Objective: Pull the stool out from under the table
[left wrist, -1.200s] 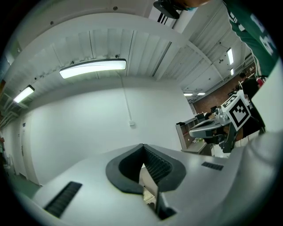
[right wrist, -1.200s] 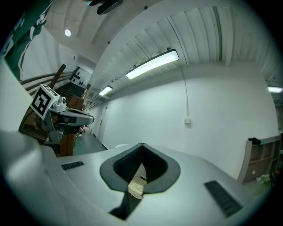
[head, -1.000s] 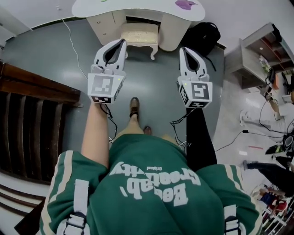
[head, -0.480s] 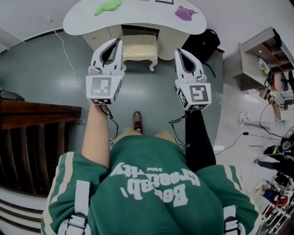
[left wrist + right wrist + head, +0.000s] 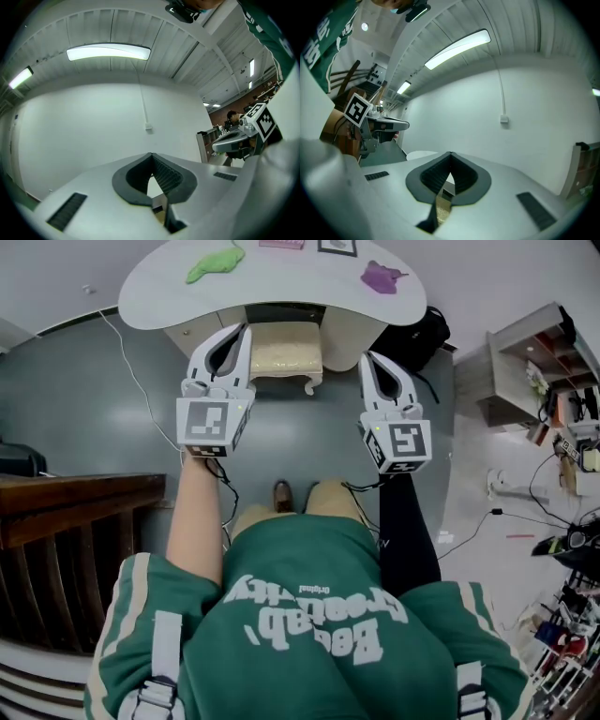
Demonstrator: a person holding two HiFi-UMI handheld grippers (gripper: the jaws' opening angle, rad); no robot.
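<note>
A cream stool [image 5: 282,348] with a padded seat and curved legs stands half tucked under the white kidney-shaped table [image 5: 159,296], in the head view at top centre. My left gripper [image 5: 243,329] is shut, with its tips at the stool's left edge. The right gripper [image 5: 367,359] is also shut and lies to the right of the stool, beside the table's cabinet. Neither holds anything. In the left gripper view the shut jaws [image 5: 152,159] point at a white wall, and in the right gripper view the jaws [image 5: 450,159] do the same, with a strip of the stool's seat [image 5: 442,212] below.
On the table lie a green thing [image 5: 214,262] and a purple thing [image 5: 380,277]. A black bag [image 5: 419,335] sits right of the table, a shelf unit [image 5: 525,367] further right, a dark wooden bench [image 5: 75,512] at left. Cables [image 5: 131,362] run over the grey floor.
The person has stepped toward the table, so table and stool lie lower in the head view. Both grippers have come up level with the stool's sides. Their jaws stay shut.
</note>
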